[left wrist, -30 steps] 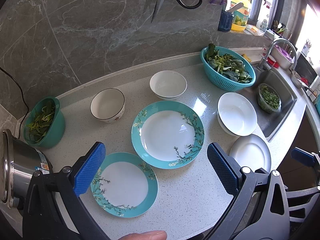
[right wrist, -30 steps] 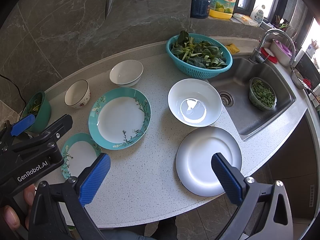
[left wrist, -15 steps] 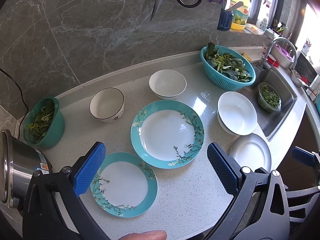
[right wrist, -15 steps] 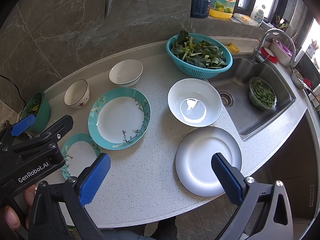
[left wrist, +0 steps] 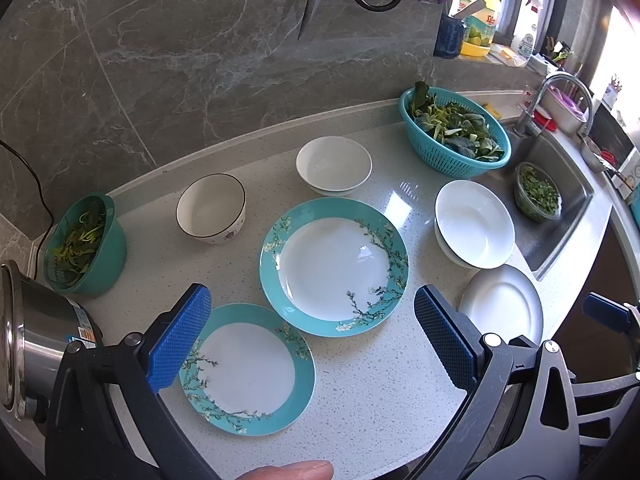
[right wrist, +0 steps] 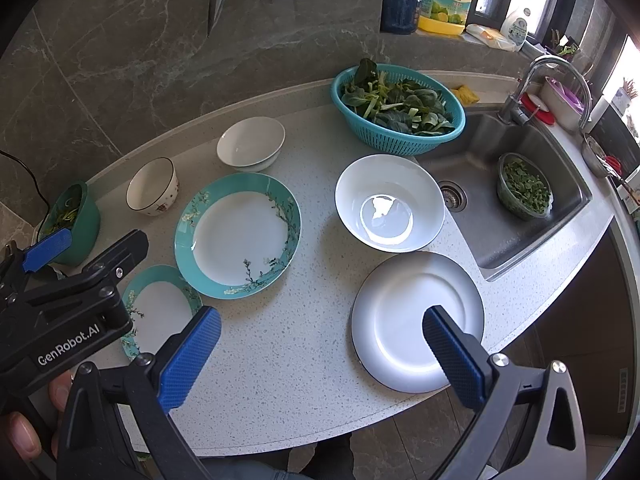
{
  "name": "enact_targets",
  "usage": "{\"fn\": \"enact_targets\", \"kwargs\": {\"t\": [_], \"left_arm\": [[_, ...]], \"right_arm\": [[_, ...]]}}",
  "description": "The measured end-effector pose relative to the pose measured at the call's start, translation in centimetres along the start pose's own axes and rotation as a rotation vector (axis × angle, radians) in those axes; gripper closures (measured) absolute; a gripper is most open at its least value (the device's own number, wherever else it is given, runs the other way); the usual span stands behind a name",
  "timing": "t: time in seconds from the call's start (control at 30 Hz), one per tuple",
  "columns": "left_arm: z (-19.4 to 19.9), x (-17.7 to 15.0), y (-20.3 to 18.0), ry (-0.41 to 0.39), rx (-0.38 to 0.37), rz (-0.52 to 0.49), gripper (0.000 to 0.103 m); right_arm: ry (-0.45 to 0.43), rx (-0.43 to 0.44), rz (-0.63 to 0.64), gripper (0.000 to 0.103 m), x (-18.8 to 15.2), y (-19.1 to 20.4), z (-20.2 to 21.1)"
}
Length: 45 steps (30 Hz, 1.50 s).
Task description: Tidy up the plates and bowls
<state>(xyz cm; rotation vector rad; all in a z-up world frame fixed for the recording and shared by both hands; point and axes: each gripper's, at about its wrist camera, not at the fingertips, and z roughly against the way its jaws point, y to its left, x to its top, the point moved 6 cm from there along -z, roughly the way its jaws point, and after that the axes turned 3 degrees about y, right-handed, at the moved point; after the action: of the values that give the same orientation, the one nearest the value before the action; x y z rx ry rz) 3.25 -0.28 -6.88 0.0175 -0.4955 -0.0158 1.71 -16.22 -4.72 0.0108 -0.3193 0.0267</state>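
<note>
While both claws hang above the near edge of the worktop (right wrist: 288, 344) with nothing between their blue pads, no dish has yet been gathered. The left claw (left wrist: 312, 332) is spread wide over the small teal plate (left wrist: 248, 368); the right claw (right wrist: 320, 344) is equally released, one pad over the plain white plate (right wrist: 404, 320) at the worktop's near right edge.

Just beyond lies the large teal plate (left wrist: 336, 266), its rim beside the small one's and perhaps just over it. To its right sits the wide white bowl (right wrist: 390, 200), close to the sink (right wrist: 520, 216). Farther back stand the dark-rimmed bowl (left wrist: 211, 208) and the small white bowl (left wrist: 334, 165), apart from each other, near the wall.

The step in hand seems to be choosing a first plate. To do it well, I would bring one pad under a rim and the other on top, pinching the edge, since flat plates offer no other hold. Stacking smaller on larger should keep the pile steady: the small teal plate onto the large one, bowls nested likewise. The white plate sits near the drop, so lift it cleanly rather than slide it outward.
</note>
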Motion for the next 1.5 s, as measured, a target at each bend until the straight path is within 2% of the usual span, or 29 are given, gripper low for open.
{"fn": "enact_targets", "kwargs": {"t": [0.47,0.63,0.7,0.73,0.77,0.83,0.9,0.93,1.0,1.03,1.13,1.23,1.27,1.33,1.37,1.43,1.5], "left_arm": [[-1.3,0.0,0.0,0.006,-0.010,-0.018,0.000],[-2.2,-3.0,-2.6,-0.110,-0.052,-0.127,0.000],[-4.2,-5.4,-4.3,-0.033,-0.093,-0.179,0.000],[-6.3,-7.0,-5.3,0.090,-0.126,-0.186,0.000],[-7.5,-7.8,-5.9,0.146,-0.145,-0.181,0.000],[-9.3,-9.2,-6.9,0.171,-0.161,-0.166,0.002],[-10.4,-10.1,-8.1,0.198,-0.201,-0.156,0.003],[-11.1,-10.5,-8.8,0.226,-0.249,-0.144,0.003],[-12.3,-11.3,-10.6,0.262,-0.314,-0.096,0.003],[-12.9,-11.5,-11.6,0.257,-0.336,-0.071,0.003],[-14.4,-11.9,-14.2,0.254,-0.333,-0.053,0.003],[-16.3,-12.3,-15.5,0.267,-0.308,-0.031,0.003],[-16.8,-12.4,-15.8,0.269,-0.292,-0.014,0.005],[-17.8,-12.5,-16.1,0.282,-0.280,0.027,0.026],[-18.2,-12.6,-16.5,0.297,-0.307,0.051,0.031],[-18.9,-12.8,-17.3,0.313,-0.356,0.074,0.042],[-19.4,-12.6,-18.4,0.312,-0.407,0.071,0.044]], "right_arm": [[0.011,0.008,-0.027,0.000,-0.7,-0.6,-0.6],[0.007,0.118,-0.071,0.000,-2.5,-2.6,-1.5],[-0.007,0.158,-0.093,0.000,-3.7,-4.6,-1.8],[-0.018,0.174,-0.102,0.000,-4.2,-5.8,-2.0],[-0.028,0.190,-0.109,0.000,-4.9,-7.4,-2.4],[-0.022,0.215,-0.137,0.001,-5.9,-10.6,-3.4],[-0.023,0.283,-0.173,0.002,-6.7,-14.2,-4.7],[-0.024,0.330,-0.198,0.002,-7.0,-16.1,-5.5],[0.000,0.441,-0.264,0.003,-7.5,-19.8,-7.5],[0.009,0.527,-0.287,0.007,-7.5,-21.6,-8.5],[0.046,0.641,-0.325,0.010,-7.3,-25.6,-11.2],[0.070,0.743,-0.341,0.022,-6.3,-28.5,-13.5],[0.071,0.787,-0.339,0.023,-6.0,-29.1,-14.0],[0.067,0.825,-0.326,0.024,-5.5,-29.9,-14.6],[0.069,0.833,-0.318,0.024,-5.3,-30.3,-15.0],[0.082,0.885,-0.293,0.031,-5.0,-30.2,-15.6],[0.104,0.911,-0.270,0.033,-4.8,-29.9,-16.3]]}}
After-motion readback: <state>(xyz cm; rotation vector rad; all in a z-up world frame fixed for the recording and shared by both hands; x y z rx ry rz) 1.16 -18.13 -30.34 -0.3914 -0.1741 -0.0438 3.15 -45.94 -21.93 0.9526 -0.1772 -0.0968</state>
